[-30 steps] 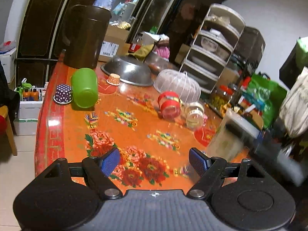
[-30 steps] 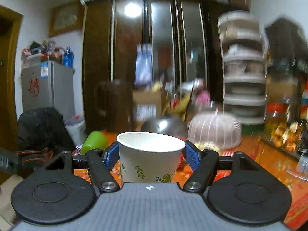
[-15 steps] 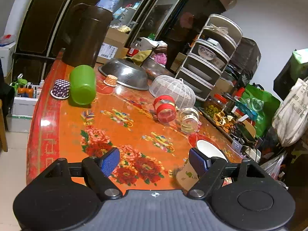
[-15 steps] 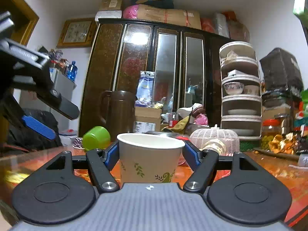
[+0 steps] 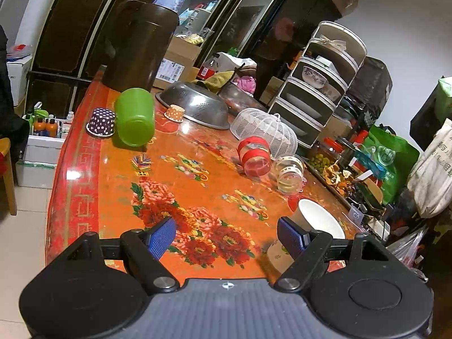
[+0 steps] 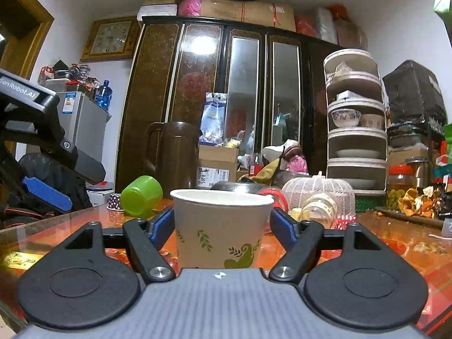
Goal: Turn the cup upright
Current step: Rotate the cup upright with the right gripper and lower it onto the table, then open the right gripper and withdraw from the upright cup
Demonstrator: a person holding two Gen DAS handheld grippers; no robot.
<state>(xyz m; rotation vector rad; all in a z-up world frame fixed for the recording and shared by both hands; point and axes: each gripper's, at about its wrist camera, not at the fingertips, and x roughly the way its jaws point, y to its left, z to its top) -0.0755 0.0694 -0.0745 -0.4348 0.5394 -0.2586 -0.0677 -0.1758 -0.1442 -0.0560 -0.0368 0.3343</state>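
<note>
A paper cup with green leaf print stands upright, mouth up, on the orange flowered table. My right gripper has its blue pads on both sides of the cup and holds it at table level. In the left wrist view the same cup stands near the table's right front edge, partly behind my right-hand finger. My left gripper is open and empty, above the table's near end. It shows at the left of the right wrist view.
A green cup lies on its side at the far left, next to a purple dotted cup upside down. A red-banded jar and a clear jar lie mid-table. A steel colander, a white mesh cover and a brown jug stand behind.
My right gripper has come down with the paper cup and stopped with it at the table. The left gripper has drifted slightly; its jaws stay open.
</note>
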